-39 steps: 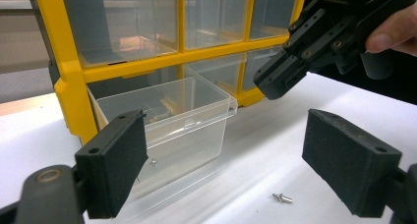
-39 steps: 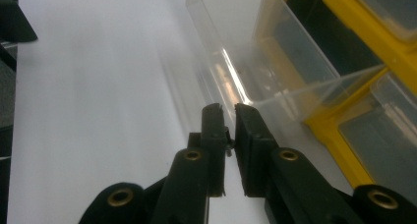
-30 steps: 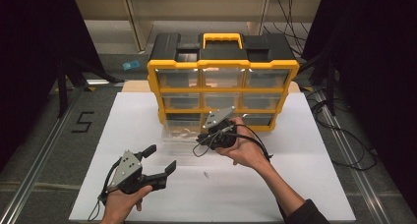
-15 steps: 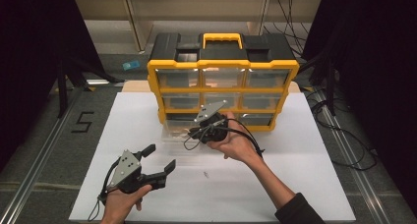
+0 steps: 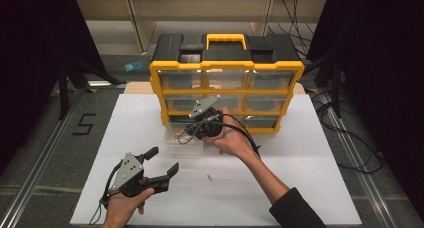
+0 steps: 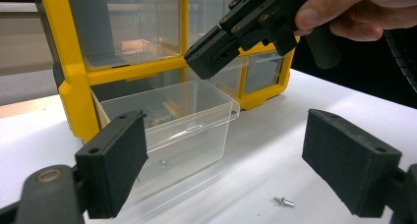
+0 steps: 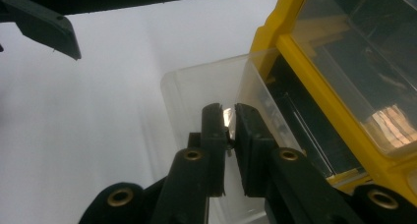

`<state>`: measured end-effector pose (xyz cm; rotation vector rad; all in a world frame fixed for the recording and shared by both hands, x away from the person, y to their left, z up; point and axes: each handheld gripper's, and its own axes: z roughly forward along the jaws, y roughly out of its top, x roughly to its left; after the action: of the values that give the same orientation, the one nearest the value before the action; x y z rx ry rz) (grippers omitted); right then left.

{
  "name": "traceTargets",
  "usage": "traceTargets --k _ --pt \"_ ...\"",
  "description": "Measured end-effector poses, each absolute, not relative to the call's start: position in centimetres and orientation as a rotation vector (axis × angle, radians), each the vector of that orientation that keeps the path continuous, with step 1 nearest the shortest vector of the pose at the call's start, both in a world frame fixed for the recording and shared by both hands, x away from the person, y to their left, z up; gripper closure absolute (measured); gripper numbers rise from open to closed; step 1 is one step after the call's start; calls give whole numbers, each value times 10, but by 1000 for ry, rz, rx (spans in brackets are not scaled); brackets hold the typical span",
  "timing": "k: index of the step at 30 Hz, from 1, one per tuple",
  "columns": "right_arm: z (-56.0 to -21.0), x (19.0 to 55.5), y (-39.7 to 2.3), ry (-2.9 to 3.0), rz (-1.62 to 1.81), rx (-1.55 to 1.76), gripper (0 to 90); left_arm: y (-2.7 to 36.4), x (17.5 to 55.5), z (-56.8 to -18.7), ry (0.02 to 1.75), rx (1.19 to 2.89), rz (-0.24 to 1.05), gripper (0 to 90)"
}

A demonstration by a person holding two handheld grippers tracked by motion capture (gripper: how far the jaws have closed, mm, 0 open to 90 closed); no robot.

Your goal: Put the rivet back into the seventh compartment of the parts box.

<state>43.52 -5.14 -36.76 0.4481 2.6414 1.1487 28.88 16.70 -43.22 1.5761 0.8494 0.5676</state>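
A small silver screw (image 7: pixel 227 120) is pinched by the right gripper (image 7: pixel 228 123) above the clear plastic pulled-out drawer (image 6: pixel 169 121); it could be dropped outside if released off-centre. The left gripper (image 5: pixel 159 162) is held wide open, empty.

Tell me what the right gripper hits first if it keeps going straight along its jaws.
Most likely the open clear drawer: the right gripper, nearly shut on a small metal piece, points down into it. Depth is hard to judge.
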Motion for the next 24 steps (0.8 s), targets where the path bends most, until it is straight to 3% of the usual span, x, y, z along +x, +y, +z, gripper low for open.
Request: traceTargets --k 24 --pt "-381 450 -21 2705 1063 454 826 167 289 -432 848 1574 567 167"
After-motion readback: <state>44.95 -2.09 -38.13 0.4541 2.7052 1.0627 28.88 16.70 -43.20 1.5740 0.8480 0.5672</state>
